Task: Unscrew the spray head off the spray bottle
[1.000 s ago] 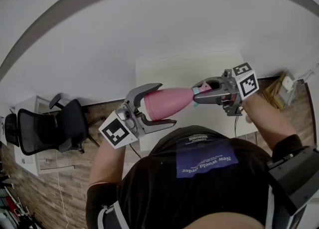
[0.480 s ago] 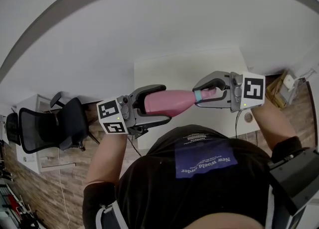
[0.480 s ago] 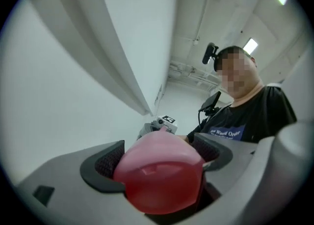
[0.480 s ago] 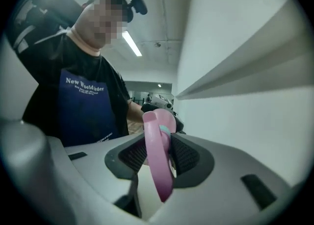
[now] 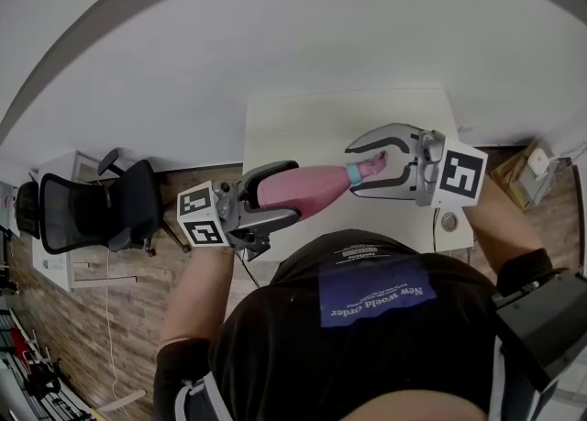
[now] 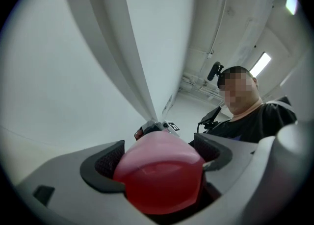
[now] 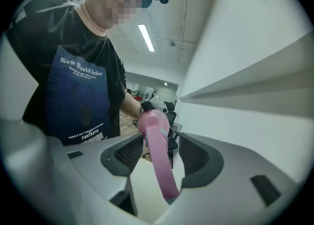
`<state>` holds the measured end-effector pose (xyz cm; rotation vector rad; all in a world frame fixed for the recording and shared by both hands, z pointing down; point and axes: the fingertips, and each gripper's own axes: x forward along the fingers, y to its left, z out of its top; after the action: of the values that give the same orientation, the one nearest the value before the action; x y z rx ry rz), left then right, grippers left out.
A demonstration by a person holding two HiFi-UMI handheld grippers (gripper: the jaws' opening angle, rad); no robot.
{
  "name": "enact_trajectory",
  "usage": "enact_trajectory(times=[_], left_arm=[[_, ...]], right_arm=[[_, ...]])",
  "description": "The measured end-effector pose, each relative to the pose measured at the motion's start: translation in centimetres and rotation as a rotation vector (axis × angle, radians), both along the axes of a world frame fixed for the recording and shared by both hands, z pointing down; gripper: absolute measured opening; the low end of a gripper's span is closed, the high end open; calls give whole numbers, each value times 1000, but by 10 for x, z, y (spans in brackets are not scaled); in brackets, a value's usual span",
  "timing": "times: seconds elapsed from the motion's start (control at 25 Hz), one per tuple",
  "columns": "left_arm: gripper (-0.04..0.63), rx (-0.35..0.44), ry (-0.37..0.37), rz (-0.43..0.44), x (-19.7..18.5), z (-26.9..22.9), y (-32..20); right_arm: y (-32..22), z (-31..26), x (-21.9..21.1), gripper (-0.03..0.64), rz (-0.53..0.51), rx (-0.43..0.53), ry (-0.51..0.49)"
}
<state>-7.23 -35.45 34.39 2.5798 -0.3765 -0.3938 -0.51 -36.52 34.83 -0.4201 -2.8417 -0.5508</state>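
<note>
Above the surface's (image 5: pixel 312 126) near edge, left gripper (image 5: pixel 292 190) jaws clamp the bottle (image 5: pixel 316 188). Right gripper (image 5: pixel 353 170) jaws just opened around the head (image 5: pixel 371 168), not gripping it. Head looks still on, so more turns needed.

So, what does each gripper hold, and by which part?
The left gripper clamps the pink spray bottle by its bottom end. The right gripper has just been opening, spray head loose between its fingers.
</note>
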Motion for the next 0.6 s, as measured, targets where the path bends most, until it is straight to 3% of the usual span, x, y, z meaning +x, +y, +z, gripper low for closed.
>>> enact_trajectory(times=[0.12,0.28,0.36,0.44,0.52,0.6], left_arm=[[454,21,-5,-43,-5,3,1],[456,60,-33,-109,-37,9,0],[455,117,-92,-140,-56,10,-2],[455,207,-178,-165,-73,11,-3],[456,302,-271,-169,-91,13,-1],[455,373,-335,-149,-106,14,2]], right_arm=[[-4,-9,-1,262,20,-93,-30],[-24,-26,2,273,137,-307,-73],[-42,-27,1,272,207,-534,-97],[-56,-17,-4,272,259,-836,-116],[-57,0,-24,274,269,-1133,-122],[-47,16,-51,301,250,-1350,-108]])
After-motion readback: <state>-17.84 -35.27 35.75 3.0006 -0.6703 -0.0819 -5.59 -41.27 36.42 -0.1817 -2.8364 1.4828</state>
